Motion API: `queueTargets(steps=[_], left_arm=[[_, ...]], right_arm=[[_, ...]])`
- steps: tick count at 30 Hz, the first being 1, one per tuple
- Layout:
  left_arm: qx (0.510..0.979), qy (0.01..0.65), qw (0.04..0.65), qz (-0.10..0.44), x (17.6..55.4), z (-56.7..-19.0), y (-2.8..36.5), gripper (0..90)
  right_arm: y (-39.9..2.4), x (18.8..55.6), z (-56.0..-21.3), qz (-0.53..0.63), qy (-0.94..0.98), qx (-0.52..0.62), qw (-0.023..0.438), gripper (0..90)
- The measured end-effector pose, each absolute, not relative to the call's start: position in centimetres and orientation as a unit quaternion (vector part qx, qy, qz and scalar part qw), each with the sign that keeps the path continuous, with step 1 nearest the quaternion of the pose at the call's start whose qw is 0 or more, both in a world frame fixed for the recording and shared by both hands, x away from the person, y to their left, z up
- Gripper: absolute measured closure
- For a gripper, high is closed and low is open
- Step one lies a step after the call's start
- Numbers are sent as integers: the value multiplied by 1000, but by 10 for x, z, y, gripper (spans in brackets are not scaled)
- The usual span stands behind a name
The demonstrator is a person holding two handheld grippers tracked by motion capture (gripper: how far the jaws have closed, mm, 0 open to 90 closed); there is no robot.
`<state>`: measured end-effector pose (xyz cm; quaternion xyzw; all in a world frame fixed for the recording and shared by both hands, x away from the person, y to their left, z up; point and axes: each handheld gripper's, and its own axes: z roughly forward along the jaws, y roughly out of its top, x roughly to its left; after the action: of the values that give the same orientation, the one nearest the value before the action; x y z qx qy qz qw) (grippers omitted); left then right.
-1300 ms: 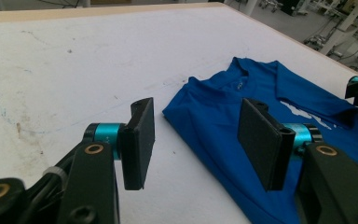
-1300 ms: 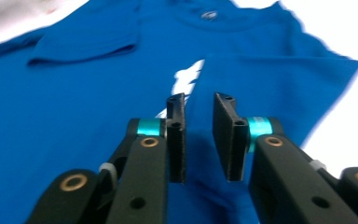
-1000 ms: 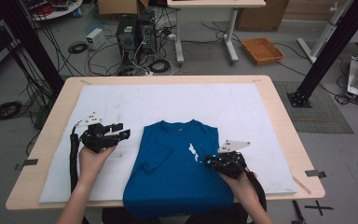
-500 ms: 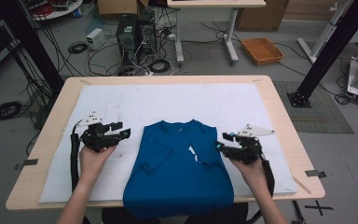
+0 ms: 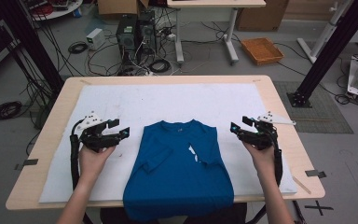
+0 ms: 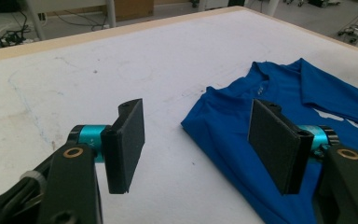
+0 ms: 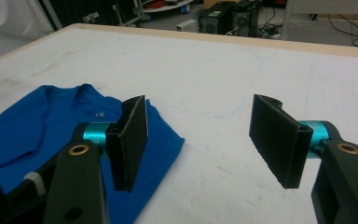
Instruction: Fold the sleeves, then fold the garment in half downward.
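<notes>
With both sleeves folded in, the shirt lies flat between the left gripper and right gripper, both released and empty, jaws just opening; next, probably, regrasp the collar or hem to fold lengthwise.

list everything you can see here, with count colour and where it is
t-shirt: 1, blue, sleeves folded in, near middle of the mat, hem over the near edge
mat: 1, white, covering the table
table: 1, light wood, centre
crate: 1, orange, floor beyond the table
computer towers: 2, black, floor behind the table
left gripper: 1, black, open and empty, left of the shirt
right gripper: 1, black, jaws just opened, empty, right of the shirt
</notes>
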<state>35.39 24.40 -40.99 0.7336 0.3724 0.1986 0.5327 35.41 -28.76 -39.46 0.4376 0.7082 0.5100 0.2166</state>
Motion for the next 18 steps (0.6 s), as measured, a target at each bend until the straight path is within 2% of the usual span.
queueTargets(steps=[7,18], left_arm=[[735,370,531,204,354,-409,245,361],[743,374,523,189,357,-414,240,361]], right_arm=[[-300,351,-395,510,698,451,222,328],[-304,356,-401,507,693,468,210,320]])
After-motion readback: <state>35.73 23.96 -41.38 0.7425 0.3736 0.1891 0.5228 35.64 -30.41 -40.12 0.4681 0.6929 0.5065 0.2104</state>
